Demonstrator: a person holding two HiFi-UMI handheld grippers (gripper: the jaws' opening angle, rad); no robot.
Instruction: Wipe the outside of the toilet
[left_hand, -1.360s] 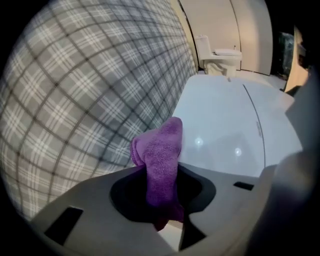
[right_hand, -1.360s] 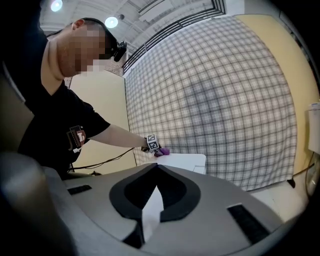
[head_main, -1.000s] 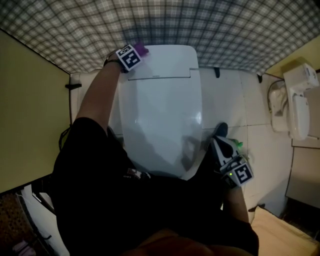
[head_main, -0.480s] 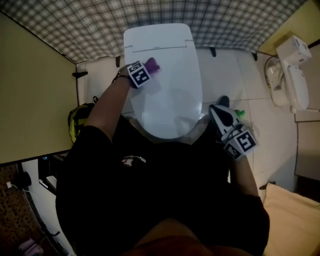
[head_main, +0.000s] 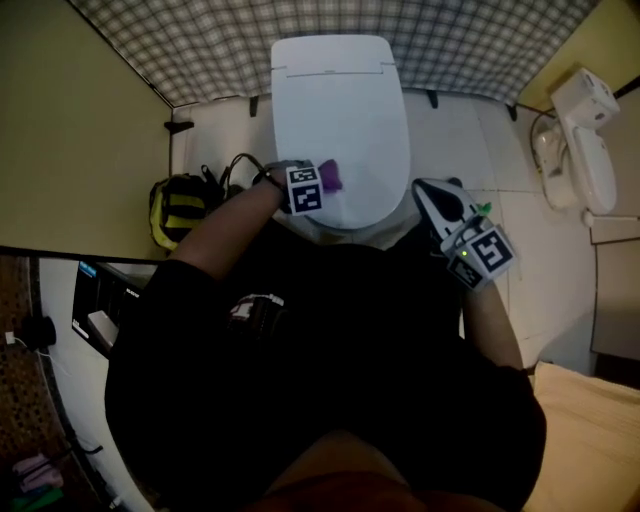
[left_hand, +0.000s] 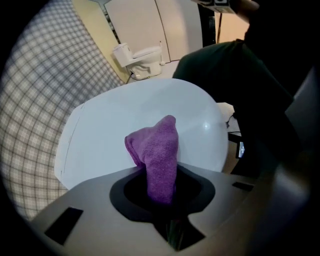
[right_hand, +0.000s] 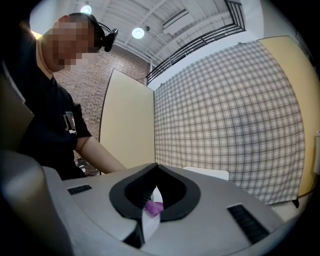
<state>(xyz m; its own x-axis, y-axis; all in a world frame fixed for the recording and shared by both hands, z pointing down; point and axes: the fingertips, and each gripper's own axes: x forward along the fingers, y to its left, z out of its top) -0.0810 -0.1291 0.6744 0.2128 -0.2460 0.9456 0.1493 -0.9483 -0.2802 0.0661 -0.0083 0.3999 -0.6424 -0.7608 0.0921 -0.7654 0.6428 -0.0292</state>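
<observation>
The white toilet (head_main: 340, 110) stands with its lid down against the plaid wall. My left gripper (head_main: 326, 183) is over the front part of the lid, shut on a purple cloth (head_main: 331, 177). In the left gripper view the cloth (left_hand: 156, 150) sticks up out of the jaws, with the lid (left_hand: 110, 130) right behind it. My right gripper (head_main: 437, 203) hangs to the right of the bowl's front, above the floor tiles. Its jaws meet at the tips (right_hand: 155, 168) with nothing between them. Through their gap a bit of the purple cloth (right_hand: 154, 207) shows.
A yellow and black backpack (head_main: 178, 210) lies on the floor left of the toilet, with cables beside it. A white fixture (head_main: 582, 140) hangs on the right wall. A yellow partition (head_main: 70, 130) closes the left side. Something small and green (head_main: 481, 207) sits by the right gripper.
My left gripper has drawn the purple cloth from the rear of the lid forward to its front part. The head has pulled back. The right gripper stays beside the bowl.
</observation>
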